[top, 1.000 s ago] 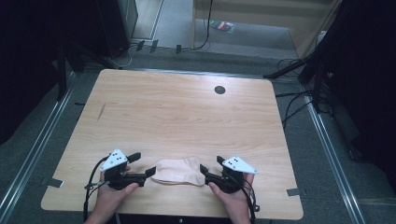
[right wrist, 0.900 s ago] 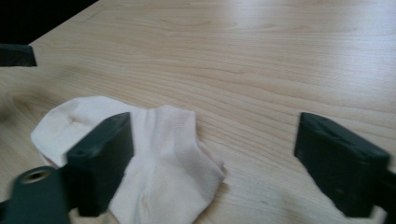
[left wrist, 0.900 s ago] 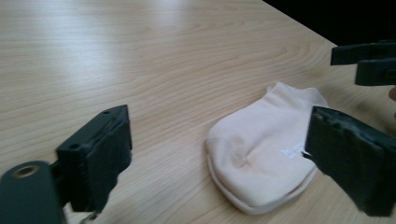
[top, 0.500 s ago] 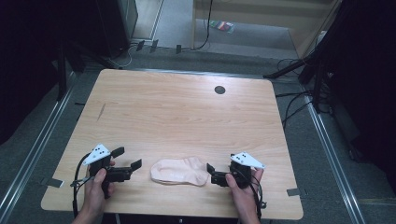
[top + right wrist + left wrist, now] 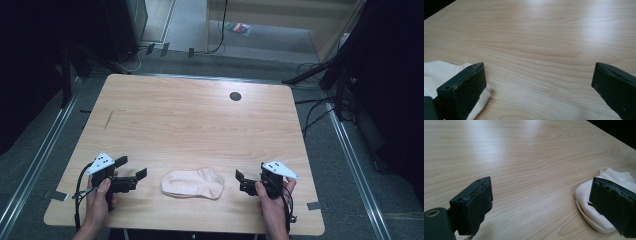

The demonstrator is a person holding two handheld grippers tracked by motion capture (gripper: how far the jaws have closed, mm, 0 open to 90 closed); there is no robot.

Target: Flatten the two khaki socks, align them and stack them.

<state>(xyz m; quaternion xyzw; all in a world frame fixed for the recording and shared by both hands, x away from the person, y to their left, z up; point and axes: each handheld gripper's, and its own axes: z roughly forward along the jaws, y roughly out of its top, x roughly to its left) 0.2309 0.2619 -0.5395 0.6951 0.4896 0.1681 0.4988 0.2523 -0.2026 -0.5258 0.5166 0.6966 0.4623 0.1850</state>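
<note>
Pale sock (image 5: 193, 183) lies flat at lower centre of the table (image 5: 200, 120). Left gripper (image 5: 136, 178) and right gripper (image 5: 241, 181) flank it, jaws just opened wide, nothing between them. Likely soft, light, limp; best pinched at toe and cuff edges.

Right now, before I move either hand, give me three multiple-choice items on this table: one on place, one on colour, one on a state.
1. The sock lies: A between the two grippers; B at the table's far edge; C on the floor.
2. The sock is: A black; B pale cream; C red.
3. The left gripper and right gripper are: A both shut on the sock; B one holding it; C both open, clear of it.

Key: A, a gripper stands on each side; B, pale fabric on wood; C, jaws stand wide with bare table between.
</note>
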